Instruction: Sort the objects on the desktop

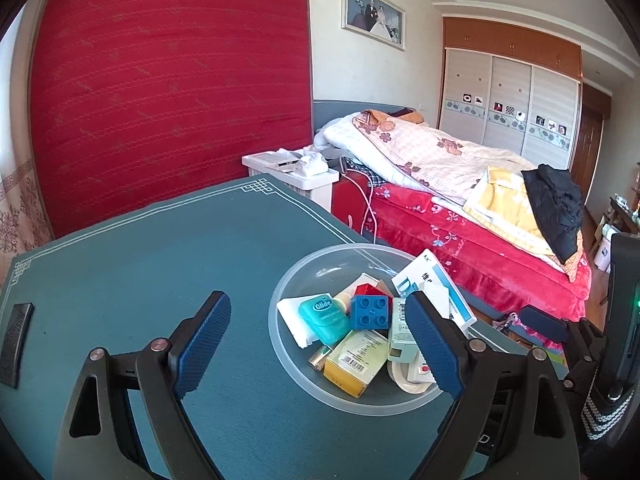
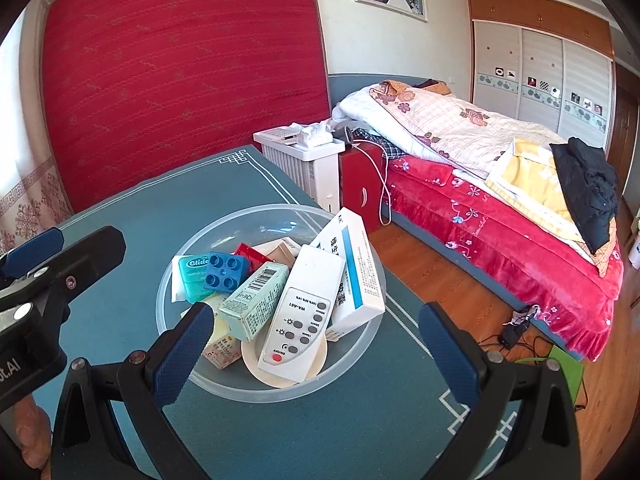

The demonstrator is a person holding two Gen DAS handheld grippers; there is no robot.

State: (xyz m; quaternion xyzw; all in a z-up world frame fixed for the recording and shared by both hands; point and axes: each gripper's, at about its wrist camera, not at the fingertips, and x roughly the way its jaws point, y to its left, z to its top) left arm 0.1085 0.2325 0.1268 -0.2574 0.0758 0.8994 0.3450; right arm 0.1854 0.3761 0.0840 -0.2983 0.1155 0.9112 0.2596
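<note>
A round, clear plastic bowl [image 2: 372,344] on the teal mat-covered surface [image 1: 140,264] holds cardboard boxes, a studded blue brick [image 2: 224,272] and a white remote [image 2: 300,316]. Both grippers' jaws gape wide, empty.

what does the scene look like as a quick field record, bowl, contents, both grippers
surface: blue table mat
container: clear plastic bowl
contents: teal floss case, blue toy brick, white remote, white and blue box, mint carton
left gripper: open, empty, above the bowl
right gripper: open, empty, over the bowl
</note>
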